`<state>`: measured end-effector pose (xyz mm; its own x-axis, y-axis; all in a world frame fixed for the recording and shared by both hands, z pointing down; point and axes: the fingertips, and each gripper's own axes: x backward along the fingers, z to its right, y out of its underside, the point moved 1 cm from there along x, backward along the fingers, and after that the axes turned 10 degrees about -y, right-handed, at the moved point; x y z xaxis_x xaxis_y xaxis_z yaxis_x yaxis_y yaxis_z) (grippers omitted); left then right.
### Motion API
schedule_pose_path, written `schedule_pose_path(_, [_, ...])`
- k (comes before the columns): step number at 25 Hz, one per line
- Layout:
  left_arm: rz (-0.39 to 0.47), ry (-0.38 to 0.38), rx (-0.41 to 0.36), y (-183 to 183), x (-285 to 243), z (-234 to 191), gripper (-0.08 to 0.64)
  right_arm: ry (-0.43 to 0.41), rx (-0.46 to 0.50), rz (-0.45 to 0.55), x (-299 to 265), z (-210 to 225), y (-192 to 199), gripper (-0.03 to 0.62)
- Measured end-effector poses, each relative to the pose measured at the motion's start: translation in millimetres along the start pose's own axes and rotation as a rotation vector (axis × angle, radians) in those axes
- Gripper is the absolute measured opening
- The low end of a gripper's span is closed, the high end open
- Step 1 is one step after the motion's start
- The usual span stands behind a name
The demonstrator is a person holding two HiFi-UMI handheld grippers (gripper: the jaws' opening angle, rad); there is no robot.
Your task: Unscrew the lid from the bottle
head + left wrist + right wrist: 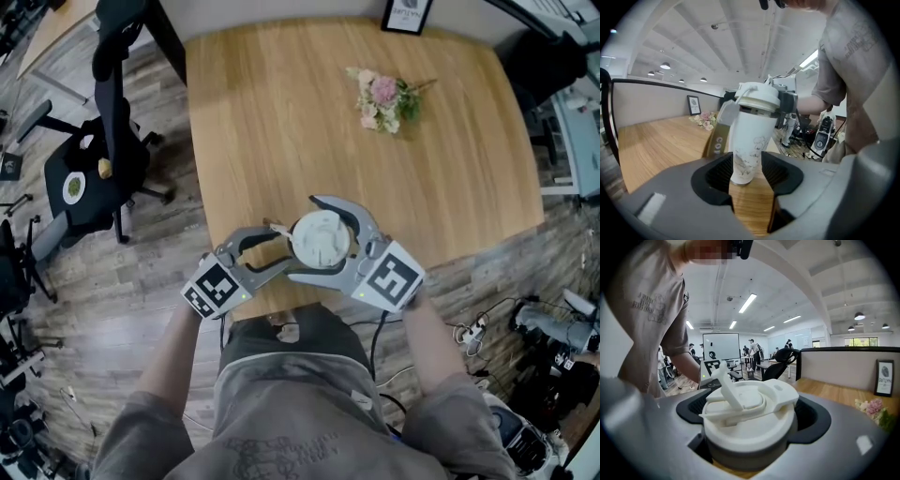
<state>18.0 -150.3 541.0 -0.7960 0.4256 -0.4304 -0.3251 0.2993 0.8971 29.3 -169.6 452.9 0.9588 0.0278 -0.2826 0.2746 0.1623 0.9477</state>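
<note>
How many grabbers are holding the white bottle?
2. The left gripper pinches the bottle low on its body. The right gripper clamps round the lid on top. No other gripper is in view.

Bright, even light from ceiling strips; soft shadows. Gripper views fisheye, dark vignette at corners; near foreground blurred.

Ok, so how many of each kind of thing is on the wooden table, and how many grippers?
Tall white bottle with white plastic lid: 1
Bunch of pink and white flowers: 1
Black picture frame: 1
Grey hand-held grippers: 2 (left hand-held gripper, right hand-held gripper)
Total: 5
</note>
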Motion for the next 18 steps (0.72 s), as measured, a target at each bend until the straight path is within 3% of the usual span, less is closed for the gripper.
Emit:
schedule_pose_path(7, [-0.005,-0.066,-0.005,-16.4,15.5,-3.9,0.187,0.081,-0.05,0.046,18.8,7.5,-27.2,0.515])
schedule_pose_path(13, [-0.004,-0.201,0.014,-42.7,50.5,-15.9,0.181,0.176,-0.076,0.142,42.0,9.7,-75.4,0.515])
schedule_pose_path(15, [0.02,-0.246,0.027,-56.4,65.6,-20.4,0.125,0.215,-0.072,0.173,47.6,7.3,-95.8,0.517])
schedule_pose_path(18, [0.069,-0.314,0.043,-81.6,87.8,-28.3,0.112,0.287,-0.045,0.19,55.3,3.9,-124.0,0.517])
